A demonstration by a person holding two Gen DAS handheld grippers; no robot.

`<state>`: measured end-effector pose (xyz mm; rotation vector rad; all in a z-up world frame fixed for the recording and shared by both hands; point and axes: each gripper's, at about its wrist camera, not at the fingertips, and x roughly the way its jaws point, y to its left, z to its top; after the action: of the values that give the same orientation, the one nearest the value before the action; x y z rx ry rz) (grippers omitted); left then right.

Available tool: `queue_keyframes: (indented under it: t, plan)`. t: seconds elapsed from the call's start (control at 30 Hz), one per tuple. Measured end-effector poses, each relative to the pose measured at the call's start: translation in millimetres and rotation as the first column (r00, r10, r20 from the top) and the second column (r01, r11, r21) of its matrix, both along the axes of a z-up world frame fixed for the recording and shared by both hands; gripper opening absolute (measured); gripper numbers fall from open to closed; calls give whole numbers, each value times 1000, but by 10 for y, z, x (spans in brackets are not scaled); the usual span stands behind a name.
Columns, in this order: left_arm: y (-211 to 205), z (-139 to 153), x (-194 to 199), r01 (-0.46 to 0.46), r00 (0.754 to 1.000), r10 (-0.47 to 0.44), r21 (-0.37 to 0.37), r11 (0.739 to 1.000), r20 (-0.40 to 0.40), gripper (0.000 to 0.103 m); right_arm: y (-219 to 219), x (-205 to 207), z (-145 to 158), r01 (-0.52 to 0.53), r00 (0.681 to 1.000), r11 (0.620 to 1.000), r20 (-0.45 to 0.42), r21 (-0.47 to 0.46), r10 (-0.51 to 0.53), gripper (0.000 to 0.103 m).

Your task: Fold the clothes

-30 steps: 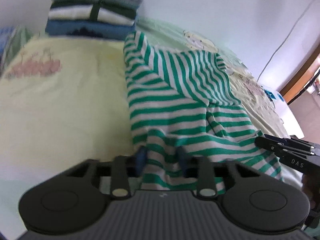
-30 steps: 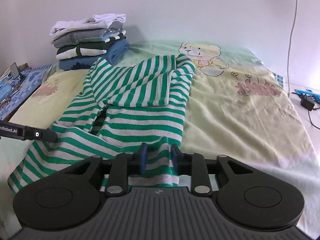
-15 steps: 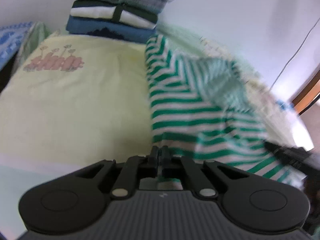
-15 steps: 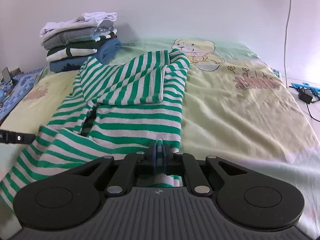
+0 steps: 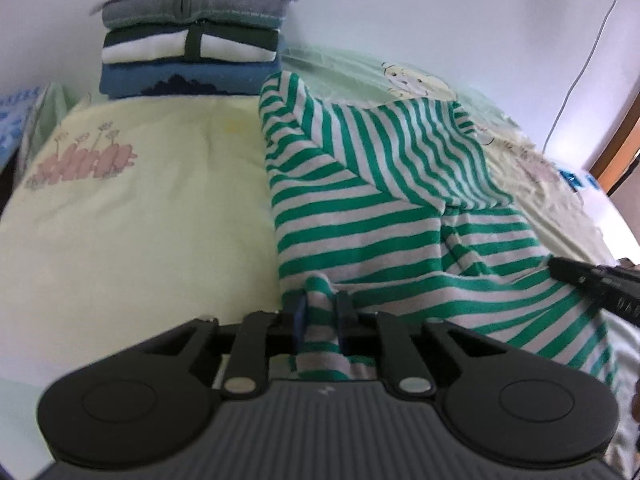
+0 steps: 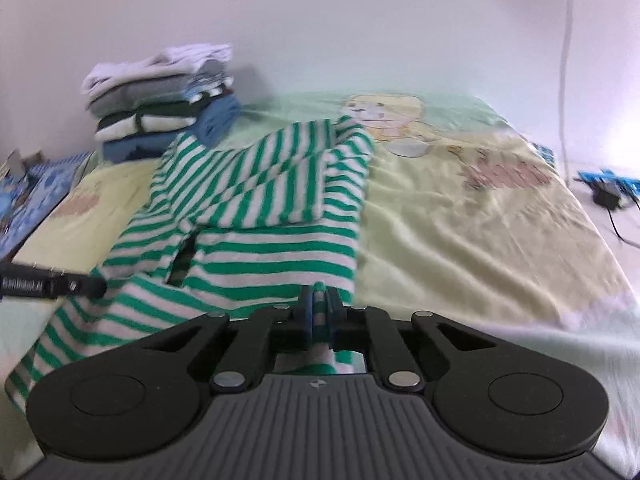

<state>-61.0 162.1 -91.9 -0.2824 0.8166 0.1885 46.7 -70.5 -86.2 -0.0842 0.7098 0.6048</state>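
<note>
Toward eleven o'clock in the left wrist view, a stack of folded clothes (image 5: pixel 192 36) sits on the bed sheet (image 5: pixel 132 216); the left gripper (image 5: pixel 322 308) pinches a bunch of the striped shirt (image 5: pixel 380 208). From the right wrist view, the right gripper (image 6: pixel 318 308) clamps the shirt's hem, with the stack at ten o'clock and a charger (image 6: pixel 606 196) at three.

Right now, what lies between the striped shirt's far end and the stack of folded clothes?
Nothing. In the right wrist view the green-striped shirt reaches right up to the folded stack, its far corner at the blue bottom garment; whether they touch is unclear.
</note>
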Motion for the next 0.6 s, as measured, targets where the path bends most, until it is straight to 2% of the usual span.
queue_keyframes:
  t: [0.1,0.2,0.27,0.37,0.47,0.53,0.6]
  plan:
    - [-22,-31,-10,0,1000,0,46,999,10,13,-9,45,-113,15,1000,1000,-10,3,-15,5]
    - [-57,-13,30,15,1000,-15,87,996,0,16,4,22,-59,14,1000,1000,2,-15,-14,6]
    - [-53,20,29,23,1000,-22,97,995,-10,19,-108,1,34,23,999,999,-23,32,-22,21]
    - [45,104,-134,4,1000,-4,48,999,-2,25,-329,-113,154,11,998,996,-70,93,-5,27]
    - [86,210,-406,3,1000,-3,4,1000,4,28,-400,-271,130,-4,995,996,-96,87,12,33]
    - [54,245,-586,25,1000,-25,-5,1000,-5,35,-448,-376,114,-14,993,996,-113,84,23,37]
    - [24,240,-741,44,999,-44,-24,999,-29,39,-495,-481,99,-24,991,996,-130,81,35,37]
